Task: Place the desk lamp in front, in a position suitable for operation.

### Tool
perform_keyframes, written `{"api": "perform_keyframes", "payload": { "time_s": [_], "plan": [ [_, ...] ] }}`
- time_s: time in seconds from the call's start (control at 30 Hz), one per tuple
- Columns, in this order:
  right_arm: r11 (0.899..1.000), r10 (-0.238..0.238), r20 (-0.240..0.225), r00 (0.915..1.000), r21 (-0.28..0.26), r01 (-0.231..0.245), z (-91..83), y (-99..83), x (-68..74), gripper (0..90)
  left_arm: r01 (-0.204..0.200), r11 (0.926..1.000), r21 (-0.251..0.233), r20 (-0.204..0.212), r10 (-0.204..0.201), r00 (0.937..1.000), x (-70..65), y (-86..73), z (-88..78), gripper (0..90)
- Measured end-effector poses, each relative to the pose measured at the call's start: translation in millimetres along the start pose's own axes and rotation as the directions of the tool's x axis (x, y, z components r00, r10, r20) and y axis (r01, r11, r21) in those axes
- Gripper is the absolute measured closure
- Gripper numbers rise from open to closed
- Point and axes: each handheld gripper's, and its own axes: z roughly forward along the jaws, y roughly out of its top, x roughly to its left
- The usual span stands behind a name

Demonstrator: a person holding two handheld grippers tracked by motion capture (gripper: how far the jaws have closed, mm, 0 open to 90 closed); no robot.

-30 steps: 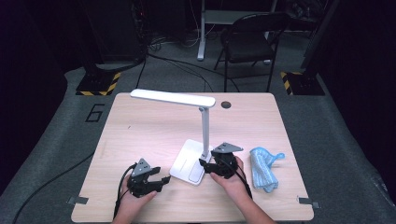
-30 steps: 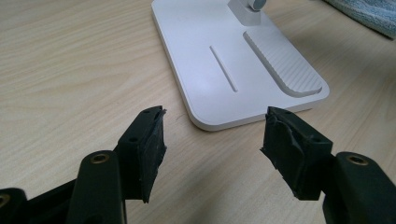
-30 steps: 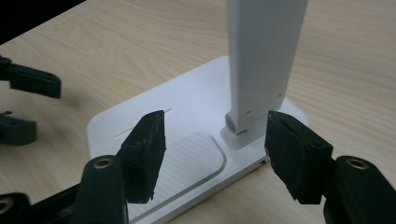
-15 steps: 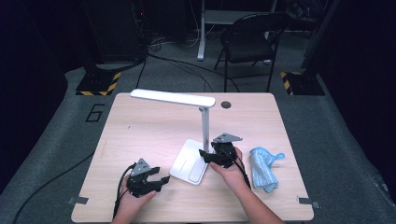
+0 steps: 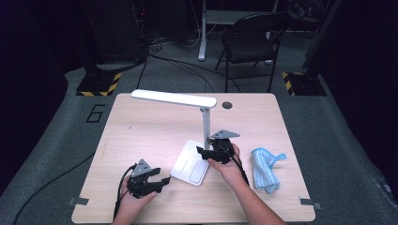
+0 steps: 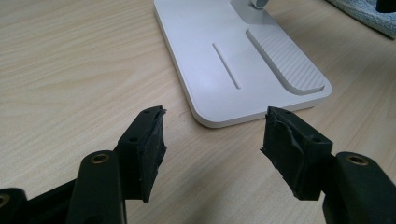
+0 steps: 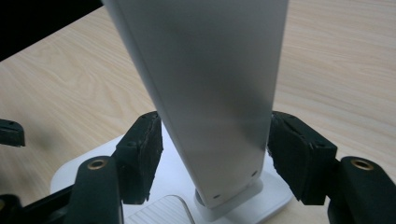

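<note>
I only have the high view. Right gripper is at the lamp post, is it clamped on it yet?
Observer: Not clamped. In the right gripper view the lamp post stands between the pads of the right gripper with a small gap on each side; the jaws have just been opening.
Operator: Left gripper holding anything?
Observer: No. The left gripper is open over bare table, aimed at the near corner of the lamp base.
Operator: Anything on the base?
Observer: A thin slot and a ribbed recess, nothing lying in them.
</note>
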Motion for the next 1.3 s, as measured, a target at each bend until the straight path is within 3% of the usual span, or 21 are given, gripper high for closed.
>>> {"api": "perform_keyframes", "payload": {
  "time_s": [0.1, 0.37, 0.63, 0.83, 1.03, 1.3],
  "plan": [
    [1.0, -0.027, -0.017, 0.9995, -0.011, 0.027, 2.2, 0.9, 0.0, 35.0, 0.001, 1.0, 0.0, 0.0, -0.001, 1.0, 0.1, 0.0, 0.0, 38.1],
    [0.999, -0.034, -0.007, 0.9994, 0.005, 0.034, -1.7, 0.3, 2.1, 34.4, 0.013, 0.9998, -0.015, -0.006, -0.013, 0.9999, -0.4, -0.4, 0.6, 38.1],
    [0.998, -0.061, -0.029, 0.9977, 0.016, 0.062, -5.3, -1.2, 5.2, 35.1, 0.008, 1.0, -0.005, 0.002, -0.008, 1.0, -0.6, 0.2, 0.9, 38.1],
    [0.999, -0.034, -0.025, 0.9991, 0.011, 0.035, -4.6, 1.1, 0.8, 45.0, 0.013, 0.9999, -0.008, 0.002, -0.013, 0.9999, -1.1, 0.0, 1.3, 38.1],
    [0.998, -0.062, -0.037, 0.9973, -0.002, 0.062, -3.0, 2.4, -2.8, 47.9, 0.023, 0.9996, -0.017, -0.005, -0.023, 0.9997, -0.7, -0.8, 0.8, 38.1],
    [0.997, -0.082, -0.019, 0.9965, 0.013, 0.082, -4.7, 2.4, 0.2, 49.6, 0.021, 0.9996, -0.019, -0.006, -0.021, 0.9998, -1.3, -0.9, 1.1, 38.0]
  ]
}}
